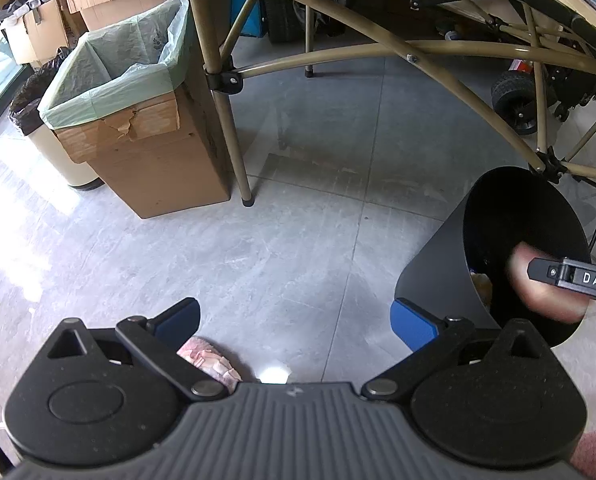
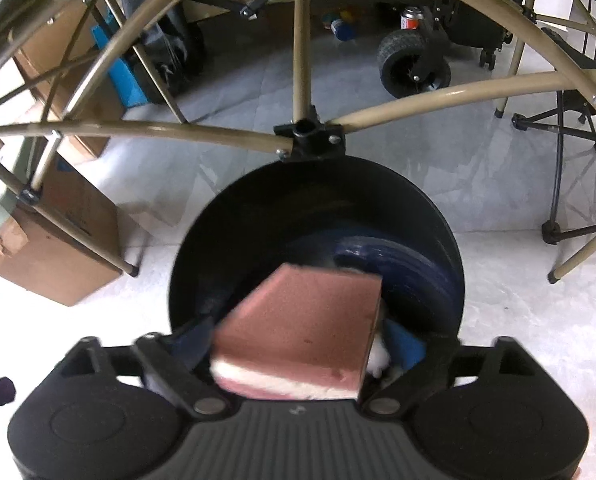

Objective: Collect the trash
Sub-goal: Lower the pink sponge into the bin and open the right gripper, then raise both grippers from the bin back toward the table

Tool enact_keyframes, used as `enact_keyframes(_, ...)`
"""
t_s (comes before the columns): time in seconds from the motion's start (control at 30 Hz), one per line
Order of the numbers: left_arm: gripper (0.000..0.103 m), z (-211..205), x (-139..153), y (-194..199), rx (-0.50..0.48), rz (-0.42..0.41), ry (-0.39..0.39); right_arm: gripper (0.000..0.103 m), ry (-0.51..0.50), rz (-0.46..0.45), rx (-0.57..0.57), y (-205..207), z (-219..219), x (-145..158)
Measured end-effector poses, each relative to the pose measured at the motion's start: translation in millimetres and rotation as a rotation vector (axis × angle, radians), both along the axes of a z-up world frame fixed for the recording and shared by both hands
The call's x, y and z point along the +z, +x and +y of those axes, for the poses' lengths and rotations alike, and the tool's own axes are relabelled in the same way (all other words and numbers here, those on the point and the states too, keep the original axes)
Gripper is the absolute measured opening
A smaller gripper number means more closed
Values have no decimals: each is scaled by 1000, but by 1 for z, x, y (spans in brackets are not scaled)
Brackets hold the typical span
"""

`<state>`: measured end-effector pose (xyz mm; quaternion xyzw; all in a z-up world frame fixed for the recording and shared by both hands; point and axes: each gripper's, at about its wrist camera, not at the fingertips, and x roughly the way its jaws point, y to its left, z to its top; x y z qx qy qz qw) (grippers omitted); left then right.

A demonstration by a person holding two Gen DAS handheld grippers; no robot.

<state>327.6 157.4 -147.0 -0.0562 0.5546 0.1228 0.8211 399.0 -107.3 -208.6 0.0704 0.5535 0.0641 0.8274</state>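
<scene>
In the right wrist view my right gripper point(image 2: 300, 342) hangs over the mouth of a round black bin point(image 2: 225, 240). Its jaws stand wide. A pink block with a white underside point(image 2: 298, 328) lies tilted and blurred between them, and a gap shows beside the right blue pad point(image 2: 408, 346). A dark blue ridged thing point(image 2: 398, 268) lies inside the bin. In the left wrist view the same bin point(image 1: 430, 272) stands at the right, with a right fingertip point(image 1: 570, 276) and a blurred pinkish shape point(image 1: 538, 296) over its opening. My left gripper point(image 1: 295, 324) is open above the bare grey floor, holding nothing.
A cardboard box lined with a green bag point(image 1: 113, 72) stands at the left, with a cream bin with a black liner point(image 1: 29, 108) behind it. Tan folding-table legs point(image 1: 225, 120) cross the floor above the black bin. A wheeled cart point(image 1: 514, 100) sits at the back. A pink fuzzy thing point(image 1: 209, 360) lies under my left gripper.
</scene>
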Motion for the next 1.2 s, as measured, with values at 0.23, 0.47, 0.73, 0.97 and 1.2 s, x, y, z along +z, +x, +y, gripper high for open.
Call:
enact_keyframes(0.23, 103, -3, 0, 1, -4, 3, 3, 103, 8, -5, -22, 0, -6, 0)
enact_keyframes(0.47, 103, -6, 1, 1, -12, 2, 4, 103, 13, -10, -14, -2, -7, 2)
enact_keyframes(0.73, 103, -9, 1, 3, -17, 1, 8, 103, 16, -30, 4, -6, -8, 9)
enact_keyframes(0.97, 103, -12, 3, 1, -27, -9, 7, 103, 23, -47, 10, -10, -11, 15)
enact_keyframes(1.2, 103, -22, 11, 1, -49, -38, -1, 103, 44, -91, 25, -17, -14, 30)
